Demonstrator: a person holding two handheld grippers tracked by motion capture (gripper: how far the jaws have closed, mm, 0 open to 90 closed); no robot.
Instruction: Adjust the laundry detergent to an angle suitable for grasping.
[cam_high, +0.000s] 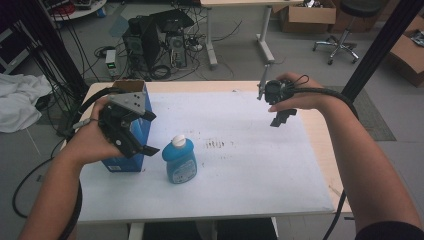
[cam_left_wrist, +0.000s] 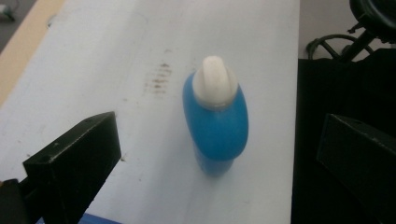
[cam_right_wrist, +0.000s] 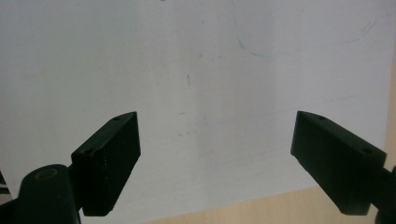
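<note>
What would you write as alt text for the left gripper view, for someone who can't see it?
A blue plastic bottle with a white cap stands upright on a white table sheet, seen from above between the left gripper's two black jaws, which are spread wide and not touching it. A patch of brown smudges marks the sheet just beyond the bottle.

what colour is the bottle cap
White, on a blue bottle; the cap shows best in the left gripper view.
</note>
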